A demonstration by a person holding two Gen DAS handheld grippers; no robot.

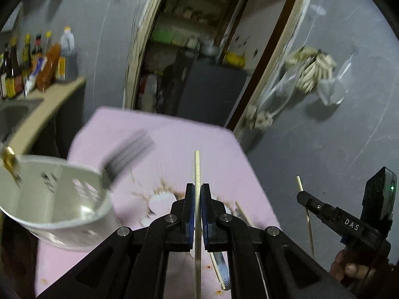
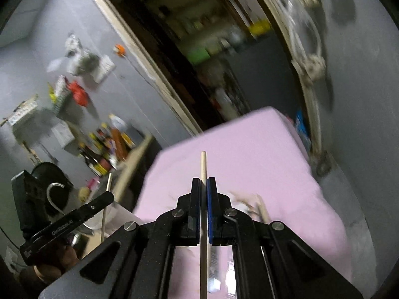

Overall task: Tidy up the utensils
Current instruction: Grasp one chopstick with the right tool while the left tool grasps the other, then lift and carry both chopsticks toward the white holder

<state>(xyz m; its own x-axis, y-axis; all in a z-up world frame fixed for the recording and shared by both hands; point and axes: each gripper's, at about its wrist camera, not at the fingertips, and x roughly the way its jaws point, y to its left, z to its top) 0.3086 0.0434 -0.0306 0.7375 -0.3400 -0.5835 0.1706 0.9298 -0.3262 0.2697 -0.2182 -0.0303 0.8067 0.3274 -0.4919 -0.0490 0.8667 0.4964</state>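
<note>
A pale wooden chopstick [image 1: 197, 174] is being pinched between the closed blue pads of the left hand-held gripper [image 1: 197, 191], its tip jutting ahead of the jaws and its tail running back beneath them. A second chopstick [image 2: 203, 167] is being clamped the same way by the right hand-held gripper [image 2: 204, 186], which is also being seen off to the right in the left view, a hand [image 1: 349, 269] wrapped around its handle. Both sticks are being judged light, stiff and rather slick, so a grip near the middle is being favoured, lest they pivot or slide out. To the left of the left hand-held gripper a white perforated utensil holder [image 1: 57, 214] is standing, with a blurred fork [image 1: 127, 154] leaning out of it. Just below the jaws more utensils [image 1: 222, 269] are lying on the tabletop. The tabletop is being covered by a pink cloth [image 1: 174, 134] carrying brown stains. Beyond it grey walls, an open doorway [image 1: 189, 49] and a shelf of sauce bottles [image 1: 27, 62] are being made out through motion blur.
</note>
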